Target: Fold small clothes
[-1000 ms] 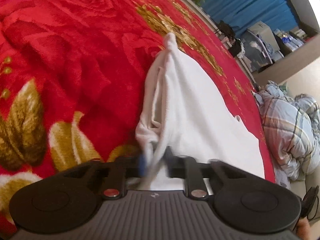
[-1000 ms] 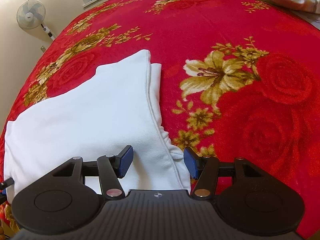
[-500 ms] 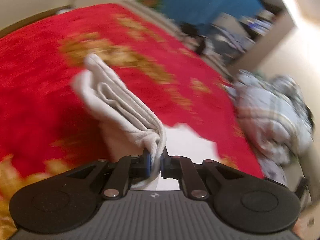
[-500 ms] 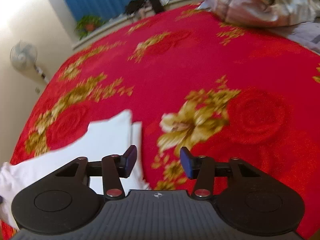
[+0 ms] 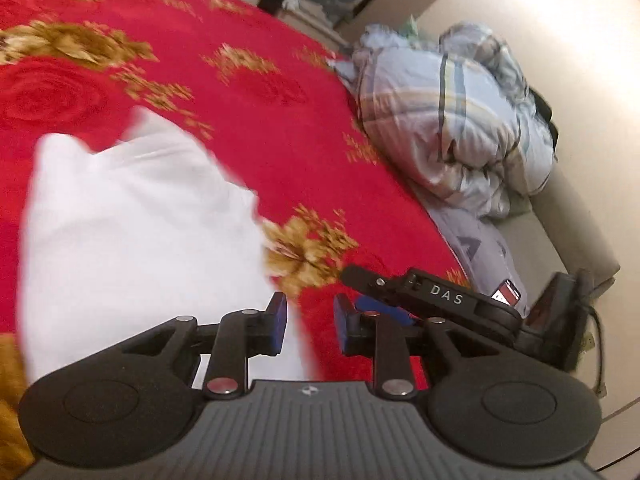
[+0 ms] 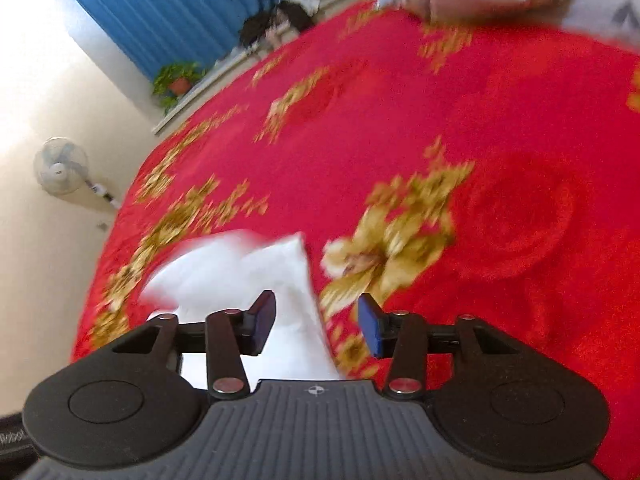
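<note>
The white garment lies folded on the red flowered blanket that covers the bed, its edges blurred. In the left wrist view it fills the left side, and the left gripper hangs over its right border; that gripper's fingers have just been opening and now stand apart with nothing between them (the cloth is only underneath, not pinched). Just right of them a second black tool marked DAS reaches in, the right gripper, and further right a bundled plaid quilt sits at the bed's edge. In the right wrist view a standing fan is against the wall at far left, the garment is at lower left, and the right gripper's blue-padded fingers are spread and empty above its right edge.
</note>
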`<state>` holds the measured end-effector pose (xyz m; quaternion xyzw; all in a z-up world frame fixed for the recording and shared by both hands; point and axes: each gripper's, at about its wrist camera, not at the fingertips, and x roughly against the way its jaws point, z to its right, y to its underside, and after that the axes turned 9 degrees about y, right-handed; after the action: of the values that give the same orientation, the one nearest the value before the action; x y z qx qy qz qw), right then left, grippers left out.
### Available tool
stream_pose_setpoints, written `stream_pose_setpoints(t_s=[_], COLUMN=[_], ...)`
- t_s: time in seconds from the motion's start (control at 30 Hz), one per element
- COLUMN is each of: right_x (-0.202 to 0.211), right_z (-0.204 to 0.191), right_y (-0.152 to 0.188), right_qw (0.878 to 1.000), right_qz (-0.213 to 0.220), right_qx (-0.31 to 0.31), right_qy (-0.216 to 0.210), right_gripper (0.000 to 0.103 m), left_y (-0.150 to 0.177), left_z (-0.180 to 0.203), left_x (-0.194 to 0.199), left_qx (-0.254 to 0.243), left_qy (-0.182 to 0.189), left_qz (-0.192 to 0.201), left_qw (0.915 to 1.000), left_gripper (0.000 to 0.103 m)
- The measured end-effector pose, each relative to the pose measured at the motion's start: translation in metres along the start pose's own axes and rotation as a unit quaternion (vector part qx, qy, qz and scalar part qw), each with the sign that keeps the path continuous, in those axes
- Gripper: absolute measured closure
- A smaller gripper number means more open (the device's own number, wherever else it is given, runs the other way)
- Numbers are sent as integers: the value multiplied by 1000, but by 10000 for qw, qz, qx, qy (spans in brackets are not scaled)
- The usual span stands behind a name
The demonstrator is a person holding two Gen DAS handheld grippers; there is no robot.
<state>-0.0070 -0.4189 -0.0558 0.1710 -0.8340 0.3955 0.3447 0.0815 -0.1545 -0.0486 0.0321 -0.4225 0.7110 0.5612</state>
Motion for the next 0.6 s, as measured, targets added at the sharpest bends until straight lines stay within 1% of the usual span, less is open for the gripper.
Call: stream_pose_setpoints(t_s=[0.07,0.13,0.2,0.27,0.3,0.33,0.37,0.4,0.43,0.47,0.5,0.53,0.6], right_x=[-9,-18,-28,-38,-42,-45,-47,-47,-48,-49,-49,-48,-44], right_z=[1,-2,-7,-10,-10,-8,-8,-8,-8,-8,-6,-4,-1], right_y=[5,12,20,30,34,36,38,40,41,43,45,46,46], right_qw=[9997,9988,9969,9939,9925,9918,9914,9912,9910,9908,9909,9912,9921], right_qz=[-227,-485,-711,-866,-929,-967,-991,-999,-1006,-1032,-1068,-1089,-1038], right_qx=[-60,22,277,483,512,505,494,505,527,545,522,466,445], right_qy=[-75,-10,198,487,607,665,700,710,715,680,638,596,547], right_gripper=[51,48,47,47,47,47,48,49,53,69,90,94,95], left_y=[4,11,16,20,21,25,32,39,46,50,51,51,43], left_z=[-23,-44,-60,-69,-72,-78,-84,-90,-94,-94,-92,-90,-89], left_x=[22,36,45,47,44,44,39,32,24,17,18,20,26], left_qx=[26,80,92,14,26,47,28,-32,-110,-212,-322,-386,-276], left_qy=[-243,-578,-830,-929,-912,-877,-908,-1080,-1280,-1363,-1368,-1362,-1279], left_qz=[116,123,101,117,96,42,-107,-283,-500,-618,-597,-568,-379], left_qw=[9996,9982,9965,9956,9958,9961,9958,9937,9905,9885,9883,9883,9907], left_gripper=[75,75,75,75,75,75,75,77,80,82,81,80,76])
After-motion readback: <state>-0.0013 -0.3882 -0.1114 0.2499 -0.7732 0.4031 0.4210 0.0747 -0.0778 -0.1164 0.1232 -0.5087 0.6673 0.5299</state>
